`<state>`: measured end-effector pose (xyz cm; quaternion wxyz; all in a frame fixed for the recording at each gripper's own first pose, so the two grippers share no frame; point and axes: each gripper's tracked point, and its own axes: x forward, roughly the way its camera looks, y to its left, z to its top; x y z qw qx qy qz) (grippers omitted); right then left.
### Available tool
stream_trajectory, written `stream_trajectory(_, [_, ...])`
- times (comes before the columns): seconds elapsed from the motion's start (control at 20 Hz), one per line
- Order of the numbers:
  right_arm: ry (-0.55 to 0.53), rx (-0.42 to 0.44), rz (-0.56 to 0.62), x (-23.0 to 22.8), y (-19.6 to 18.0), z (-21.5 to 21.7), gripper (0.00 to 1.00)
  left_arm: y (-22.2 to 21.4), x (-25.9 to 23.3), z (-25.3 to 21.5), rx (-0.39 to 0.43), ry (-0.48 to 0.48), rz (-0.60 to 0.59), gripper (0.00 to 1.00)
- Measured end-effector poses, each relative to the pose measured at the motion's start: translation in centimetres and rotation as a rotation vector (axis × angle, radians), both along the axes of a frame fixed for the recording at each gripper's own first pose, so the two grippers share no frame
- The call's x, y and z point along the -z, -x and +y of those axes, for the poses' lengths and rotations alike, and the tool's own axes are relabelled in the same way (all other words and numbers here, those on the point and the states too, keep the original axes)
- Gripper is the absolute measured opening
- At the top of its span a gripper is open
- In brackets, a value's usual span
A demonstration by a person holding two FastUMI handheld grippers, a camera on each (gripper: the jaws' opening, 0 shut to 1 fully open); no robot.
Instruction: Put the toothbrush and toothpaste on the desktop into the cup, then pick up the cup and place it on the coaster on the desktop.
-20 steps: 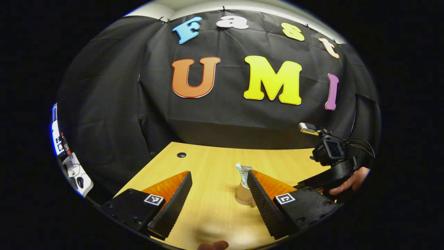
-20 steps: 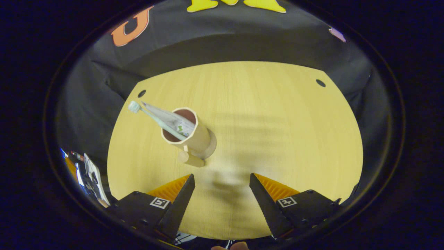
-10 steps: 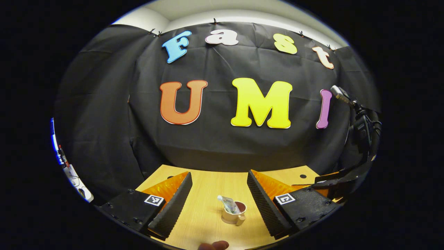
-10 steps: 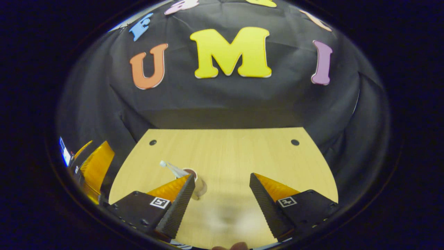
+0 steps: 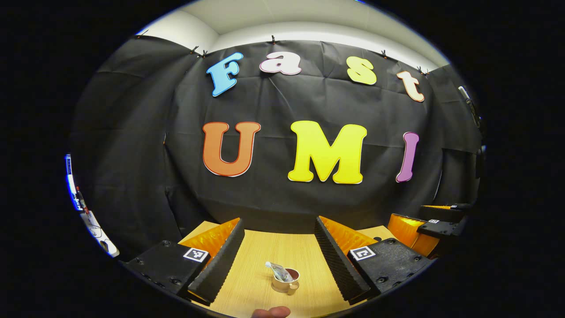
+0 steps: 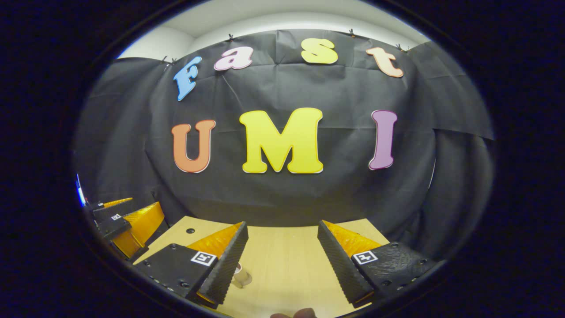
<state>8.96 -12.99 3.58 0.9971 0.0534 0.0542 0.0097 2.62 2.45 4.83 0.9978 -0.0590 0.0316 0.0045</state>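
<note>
Both the left hand-held gripper [image 5: 279, 238] and the right hand-held gripper [image 6: 282, 243] are released, grasping nothing; the cup [image 5: 286, 282] with toothbrush [image 5: 271, 268] and toothpaste [image 5: 282, 273] stands on the worktop [image 5: 260, 265], bottom centre of the left gripper view

left gripper [image 5: 279, 254] raised, pulled back | right gripper [image 6: 282, 256] lifted, tilted up | cup [image 5: 285, 281] now farther below
</note>
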Motion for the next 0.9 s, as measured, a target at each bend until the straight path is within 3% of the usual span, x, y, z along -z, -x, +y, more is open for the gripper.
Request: stream_trajectory(0.9, [0.000, -0.028, -0.045, 0.2, 0.0, -0.2, 0.96, 2.0, 0.2, 0.8, -0.059, -0.008, 0.010, 1.00])
